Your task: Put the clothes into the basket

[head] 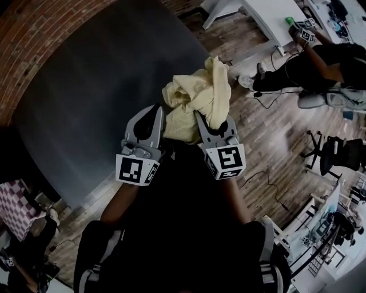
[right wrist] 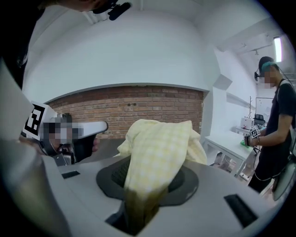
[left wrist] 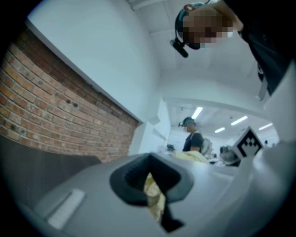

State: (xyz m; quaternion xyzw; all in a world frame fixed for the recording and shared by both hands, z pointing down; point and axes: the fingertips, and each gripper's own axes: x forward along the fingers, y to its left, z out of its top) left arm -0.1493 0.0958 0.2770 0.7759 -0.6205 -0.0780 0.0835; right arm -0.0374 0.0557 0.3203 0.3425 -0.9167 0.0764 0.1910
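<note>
1. Left hand-held gripper: jaws pinch a thin fold of the yellow cloth.
2. Cloth: bunched and held up between both grippers, above a dark grey surface. Most of it is heaped on the right side.
3. Right hand-held gripper: jaws clamp a thick wad of the cloth.
4. Far right: a person by a white worktop.

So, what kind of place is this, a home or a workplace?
Most likely a lab or shared workshop, not a home: a brick wall, white work tables, rolling office chairs on a wood floor, and a second person standing by a table.
</note>
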